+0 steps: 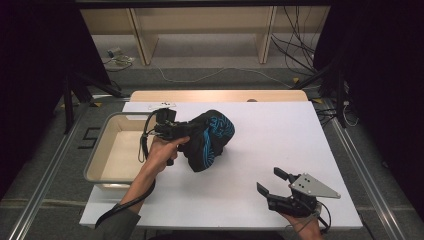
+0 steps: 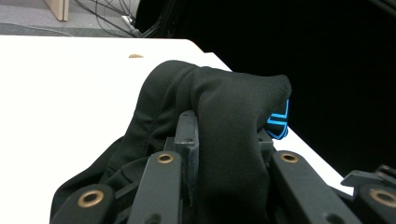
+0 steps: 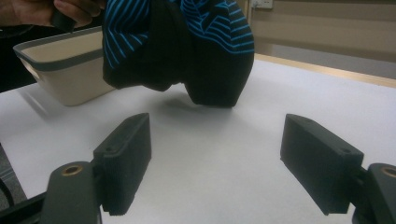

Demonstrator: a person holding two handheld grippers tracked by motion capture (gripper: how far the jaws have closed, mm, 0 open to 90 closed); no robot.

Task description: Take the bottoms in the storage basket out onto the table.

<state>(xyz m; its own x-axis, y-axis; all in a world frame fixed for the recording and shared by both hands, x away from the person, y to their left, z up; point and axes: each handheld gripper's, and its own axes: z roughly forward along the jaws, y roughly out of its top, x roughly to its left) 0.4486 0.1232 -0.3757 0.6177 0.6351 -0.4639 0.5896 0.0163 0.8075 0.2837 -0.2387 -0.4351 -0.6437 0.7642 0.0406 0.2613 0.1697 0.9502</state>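
I am holding a black garment with blue stripes [image 1: 207, 140] in my left gripper [image 2: 224, 140], its jaws clamped on a fold of the cloth, the bundle hanging just above the desk [image 1: 280, 145] beside the beige bin [image 1: 107, 172]. My right gripper [image 1: 281, 186] is resting near the desk's front edge, jaws apart and empty. To do this well, I judge I should be keeping the grip firm and lifting the hem clear of the bin's rim. I am finding no readable writing or brand anywhere.
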